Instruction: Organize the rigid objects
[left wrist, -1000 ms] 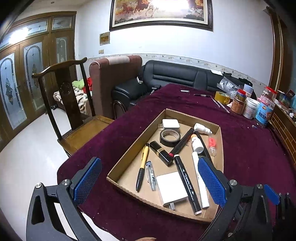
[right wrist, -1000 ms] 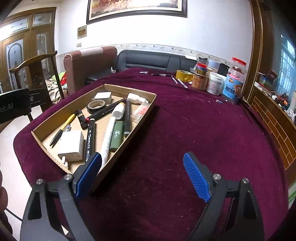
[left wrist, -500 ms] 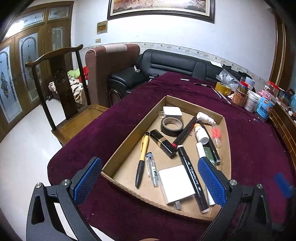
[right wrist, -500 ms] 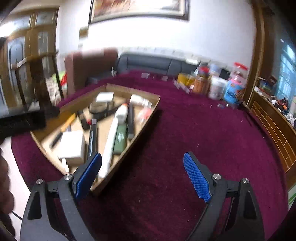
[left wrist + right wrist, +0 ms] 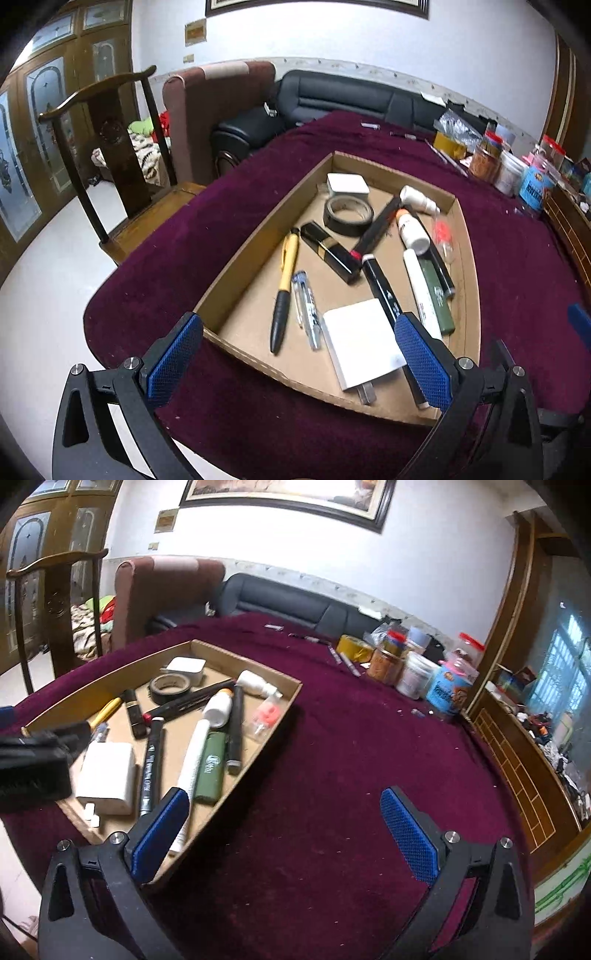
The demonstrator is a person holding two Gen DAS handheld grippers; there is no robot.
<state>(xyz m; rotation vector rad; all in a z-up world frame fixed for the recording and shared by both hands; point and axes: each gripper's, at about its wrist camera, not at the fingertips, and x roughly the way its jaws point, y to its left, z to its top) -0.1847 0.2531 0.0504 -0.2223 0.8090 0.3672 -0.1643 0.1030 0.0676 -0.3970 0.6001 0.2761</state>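
Observation:
A shallow cardboard tray lies on the purple tablecloth. It holds a white charger, a yellow pen, a clear pen, black markers, a black tape roll, a green lighter, white bottles and a white box. My left gripper is open and empty above the tray's near edge. My right gripper is open and empty over the cloth, right of the tray.
Jars and tubs, a yellow tape roll and loose pens stand at the table's far right. A wooden chair stands left of the table, a sofa behind it.
Both grippers have moved forward and tilted down toward the tray, which now looks larger in both views. Both stay open. The objects in the tray have not moved.

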